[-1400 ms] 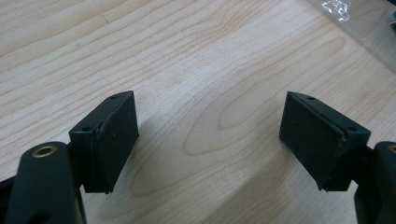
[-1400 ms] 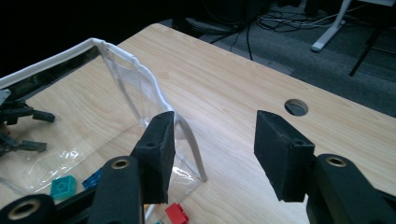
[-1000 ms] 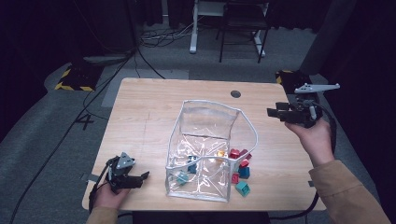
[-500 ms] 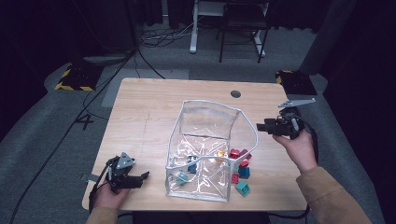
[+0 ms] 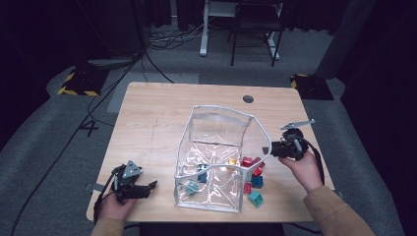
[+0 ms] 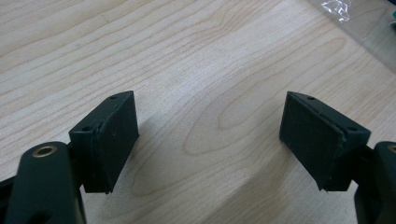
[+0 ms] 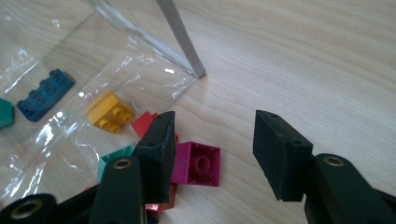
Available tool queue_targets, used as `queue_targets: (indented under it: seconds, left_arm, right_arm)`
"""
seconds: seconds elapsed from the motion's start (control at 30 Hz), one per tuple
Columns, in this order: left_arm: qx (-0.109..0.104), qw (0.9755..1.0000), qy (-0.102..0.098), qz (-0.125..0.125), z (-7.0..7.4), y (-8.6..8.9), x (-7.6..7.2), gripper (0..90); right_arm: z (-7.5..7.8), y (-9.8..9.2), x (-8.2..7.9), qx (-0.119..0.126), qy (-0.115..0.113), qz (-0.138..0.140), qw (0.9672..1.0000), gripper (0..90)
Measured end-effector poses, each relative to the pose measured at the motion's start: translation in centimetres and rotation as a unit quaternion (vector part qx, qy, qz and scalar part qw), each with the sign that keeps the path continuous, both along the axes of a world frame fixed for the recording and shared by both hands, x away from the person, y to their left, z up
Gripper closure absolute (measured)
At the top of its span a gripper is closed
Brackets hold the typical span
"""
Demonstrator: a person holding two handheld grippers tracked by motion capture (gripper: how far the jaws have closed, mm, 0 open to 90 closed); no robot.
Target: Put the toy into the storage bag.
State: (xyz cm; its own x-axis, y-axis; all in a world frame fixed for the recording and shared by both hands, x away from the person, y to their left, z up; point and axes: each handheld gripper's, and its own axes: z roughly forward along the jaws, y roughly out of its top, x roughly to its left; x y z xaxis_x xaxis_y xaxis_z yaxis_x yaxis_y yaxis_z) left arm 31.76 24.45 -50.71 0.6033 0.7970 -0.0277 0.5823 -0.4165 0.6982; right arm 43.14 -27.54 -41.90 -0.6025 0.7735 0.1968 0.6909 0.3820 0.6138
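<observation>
Evidently the right gripper [image 7: 212, 154] was the working one: its jaws stood wide apart with nothing between the pads, hung low over the loose bricks that lay on the table [image 5: 157, 118] just outside the clear plastic bag [image 5: 216, 123]. A magenta brick [image 7: 198, 163] lay hollow side up just beside the left-hand jaw, touching a red brick [image 7: 144, 123] behind it.

To take that brick well, I judged, the gripper should shift sideways until the magenta brick sat squarely between the pads, then close on its two flat walls (not on a corner, where it would twist out). The neighbouring red brick lay close enough to be nudged or pinched along with it.

The left gripper [image 6: 210, 140] was likewise wide and empty, over bare wood near the table's front corner.

From the right gripper view one could tell a yellow brick [image 7: 108, 112] and a blue brick [image 7: 44, 95] lying under the clear plastic; the high view gave instead the bag's whole upright shape and how well apart the two hands were.
</observation>
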Motion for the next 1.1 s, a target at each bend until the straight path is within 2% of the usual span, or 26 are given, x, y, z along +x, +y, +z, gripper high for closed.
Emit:
queue_targets:
  seconds: [0.5,0.67,0.77,0.97,1.1]
  left_arm:
    - [0.0,1.0,0.0,0.0,0.0,0.0,0.0,19.9]
    - [0.0,1.0,0.0,0.0,0.0,0.0,0.0,19.9]
    - [0.0,1.0,0.0,0.0,0.0,0.0,0.0,19.9]
    - [0.0,1.0,0.0,0.0,0.0,0.0,0.0,19.9]
    - [0.0,1.0,0.0,0.0,0.0,0.0,0.0,19.9]
  right_arm:
    - [-3.5,1.7,-0.1,-0.025,0.03,0.022,0.999,50.1]
    - [-4.2,2.3,-0.1,-0.043,0.032,0.03,0.9981,50.5]
    - [-4.4,2.2,0.0,-0.056,0.034,0.027,0.9975,50.8]
    - [-4.6,1.0,0.7,-0.061,0.03,0.0,0.9977,51.0]
    - [-4.8,0.6,0.9,-0.059,0.034,-0.005,0.9976,48.9]
